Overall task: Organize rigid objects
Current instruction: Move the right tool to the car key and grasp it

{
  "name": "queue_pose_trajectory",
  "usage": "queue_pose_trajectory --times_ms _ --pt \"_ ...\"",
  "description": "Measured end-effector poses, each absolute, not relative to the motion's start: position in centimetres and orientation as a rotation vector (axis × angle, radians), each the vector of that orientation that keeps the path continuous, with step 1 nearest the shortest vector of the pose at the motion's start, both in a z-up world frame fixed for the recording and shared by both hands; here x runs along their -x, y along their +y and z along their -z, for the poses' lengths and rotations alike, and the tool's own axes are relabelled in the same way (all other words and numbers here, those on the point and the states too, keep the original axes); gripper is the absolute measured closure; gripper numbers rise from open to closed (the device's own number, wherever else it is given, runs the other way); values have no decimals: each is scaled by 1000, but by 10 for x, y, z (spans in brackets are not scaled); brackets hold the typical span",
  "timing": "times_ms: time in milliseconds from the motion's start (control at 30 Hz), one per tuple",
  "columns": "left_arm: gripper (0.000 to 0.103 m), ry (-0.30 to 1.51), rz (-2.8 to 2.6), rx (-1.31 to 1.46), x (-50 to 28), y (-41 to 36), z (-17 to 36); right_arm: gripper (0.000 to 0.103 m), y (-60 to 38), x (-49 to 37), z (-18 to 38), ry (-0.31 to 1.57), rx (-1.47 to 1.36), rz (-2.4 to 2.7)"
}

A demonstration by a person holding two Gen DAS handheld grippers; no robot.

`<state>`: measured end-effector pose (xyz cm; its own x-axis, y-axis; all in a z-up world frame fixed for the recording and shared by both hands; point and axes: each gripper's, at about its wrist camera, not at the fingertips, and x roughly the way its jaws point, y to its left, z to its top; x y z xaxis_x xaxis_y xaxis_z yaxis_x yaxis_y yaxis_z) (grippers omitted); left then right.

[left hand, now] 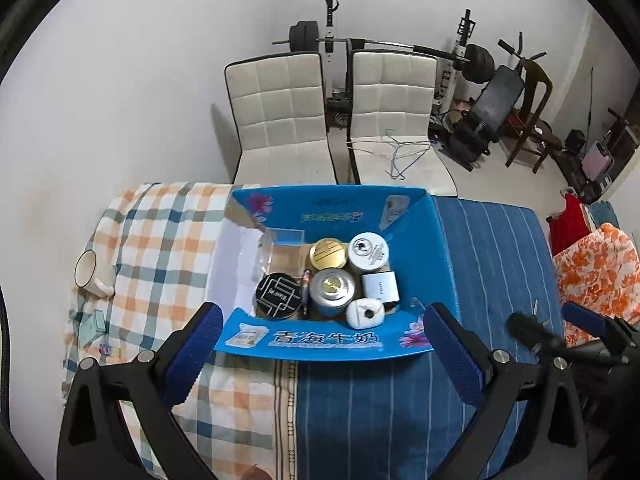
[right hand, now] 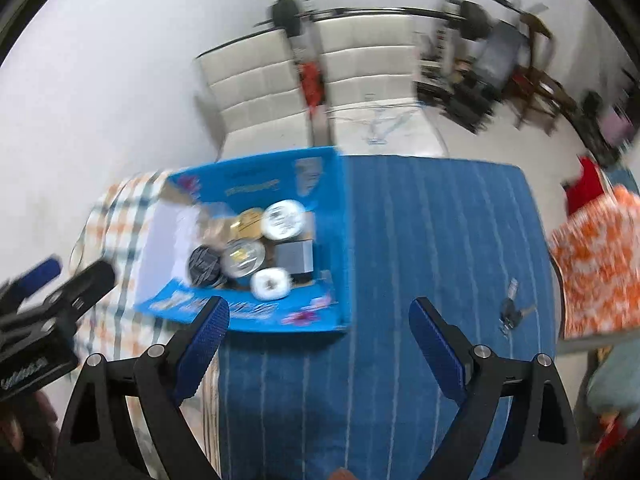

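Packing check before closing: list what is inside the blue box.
Inside the blue box: black tin, gold-lidded tin, two silver tins, white box, clear case. Anything underneath is hidden.

Both wrist views look down, sharing blue box [left hand: 328,340]; right seemingly blurred.

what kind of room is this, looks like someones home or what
Most likely a room in a home, doubling as a workout space: a cloth-covered table holding a blue milk carton box, two white padded chairs, and a barbell rack with bench behind.
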<state>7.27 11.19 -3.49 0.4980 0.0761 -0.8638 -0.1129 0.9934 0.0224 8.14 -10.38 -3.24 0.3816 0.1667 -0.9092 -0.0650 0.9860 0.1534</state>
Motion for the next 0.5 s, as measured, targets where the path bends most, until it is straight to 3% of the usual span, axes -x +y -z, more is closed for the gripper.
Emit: queue_pose_trajectory --times_ms 300,500 --pt "0 1123 -105 97 -103 73 94 9 -239 -92 103 1246 -261 216" --pt "0 1167 -121 104 -131 37 140 9 -338 -103 193 1307 -442 441"
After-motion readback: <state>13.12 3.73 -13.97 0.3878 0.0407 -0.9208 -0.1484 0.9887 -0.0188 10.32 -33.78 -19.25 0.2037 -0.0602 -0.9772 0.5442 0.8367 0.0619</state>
